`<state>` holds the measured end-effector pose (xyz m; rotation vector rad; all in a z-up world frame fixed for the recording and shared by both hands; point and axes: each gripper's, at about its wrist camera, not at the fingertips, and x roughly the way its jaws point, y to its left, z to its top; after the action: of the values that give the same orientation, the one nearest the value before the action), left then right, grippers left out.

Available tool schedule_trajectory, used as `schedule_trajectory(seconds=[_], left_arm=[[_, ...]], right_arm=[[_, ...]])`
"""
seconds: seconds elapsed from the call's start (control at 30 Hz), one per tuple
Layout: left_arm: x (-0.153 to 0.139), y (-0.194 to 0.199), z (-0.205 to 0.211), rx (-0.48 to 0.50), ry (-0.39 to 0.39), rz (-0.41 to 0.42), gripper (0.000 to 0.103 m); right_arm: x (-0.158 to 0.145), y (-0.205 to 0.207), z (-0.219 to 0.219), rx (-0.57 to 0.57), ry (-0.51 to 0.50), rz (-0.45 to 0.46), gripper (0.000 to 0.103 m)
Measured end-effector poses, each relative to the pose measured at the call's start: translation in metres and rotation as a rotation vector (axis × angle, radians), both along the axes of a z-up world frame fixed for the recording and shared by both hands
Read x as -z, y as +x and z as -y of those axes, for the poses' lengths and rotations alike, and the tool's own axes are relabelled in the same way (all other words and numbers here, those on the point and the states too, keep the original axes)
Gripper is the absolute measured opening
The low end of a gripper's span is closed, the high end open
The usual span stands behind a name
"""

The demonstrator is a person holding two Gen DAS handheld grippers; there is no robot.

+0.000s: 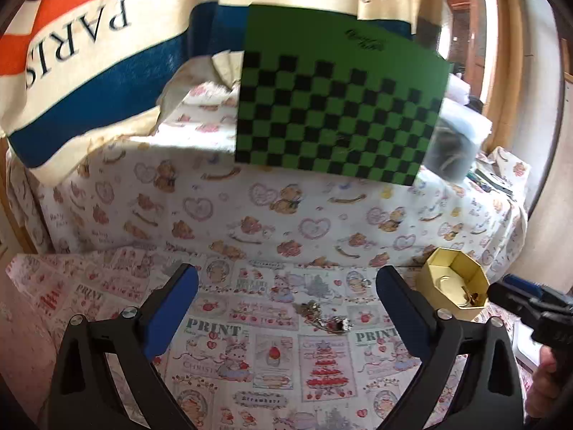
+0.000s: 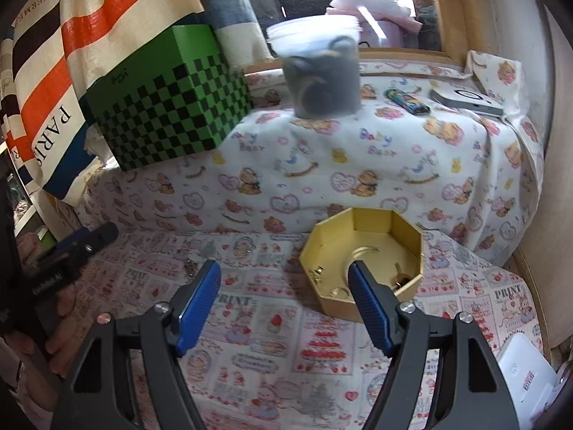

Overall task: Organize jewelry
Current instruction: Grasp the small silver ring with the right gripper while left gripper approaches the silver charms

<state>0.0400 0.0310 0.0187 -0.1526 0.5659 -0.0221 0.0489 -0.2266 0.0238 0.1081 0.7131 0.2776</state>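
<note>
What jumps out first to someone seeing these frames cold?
Probably the green checkered box on the raised, bear-print-covered ledge at the back, against a striped PARIS banner. Next, the gold octagonal box, open on the printed cloth with a few gold pieces inside, just ahead of the open right gripper. A small jewelry pile lies loose between the open left gripper's fingers.

One gold octagonal cardboard box (image 2: 361, 247); one green checkered box (image 2: 164, 100); one lidded translucent plastic tub (image 2: 322, 71); one patterned lighter (image 2: 408, 102); two hand-held grippers (image 1: 286, 283) (image 2: 284, 277).
</note>
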Motion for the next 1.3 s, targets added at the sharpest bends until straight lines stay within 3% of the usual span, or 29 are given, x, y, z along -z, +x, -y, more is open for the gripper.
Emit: schedule_trajectory(seconds=[0.13,0.23,0.37,0.43,0.57,0.67,0.83,1.07,1.3], left_arm=[[0.015,0.013,-0.004,-0.024,0.021,-0.026,0.099],[0.023,0.022,-0.011,-0.044,0.010,-0.067,0.099],[0.029,0.024,-0.025,-0.077,-0.049,-0.091,0.099],[0.033,0.027,-0.026,-0.092,-0.047,-0.110,0.099],[0.036,0.029,-0.023,-0.099,-0.017,-0.116,0.099],[0.035,0.029,-0.030,-0.133,-0.054,-0.119,0.099],[0.038,0.030,-0.039,-0.139,-0.100,-0.131,0.099],[0.037,0.028,-0.033,-0.113,-0.082,-0.127,0.099],[0.034,0.027,-0.017,-0.043,-0.061,-0.115,0.099]], right_arm=[[-0.006,0.020,-0.032,0.002,-0.121,-0.061,0.071],[0.000,0.041,-0.057,-0.035,-0.132,-0.113,0.070],[0.021,0.075,-0.076,-0.012,-0.119,-0.171,0.051],[0.035,0.090,-0.083,-0.012,-0.123,-0.210,0.043],[0.066,0.117,-0.097,0.007,-0.154,-0.290,0.036],[0.081,0.128,-0.107,0.019,-0.199,-0.309,0.020],[0.089,0.132,-0.115,0.033,-0.235,-0.302,0.012],[0.088,0.118,-0.122,0.008,-0.255,-0.308,0.012],[0.057,0.069,-0.102,-0.067,-0.194,-0.238,0.012]])
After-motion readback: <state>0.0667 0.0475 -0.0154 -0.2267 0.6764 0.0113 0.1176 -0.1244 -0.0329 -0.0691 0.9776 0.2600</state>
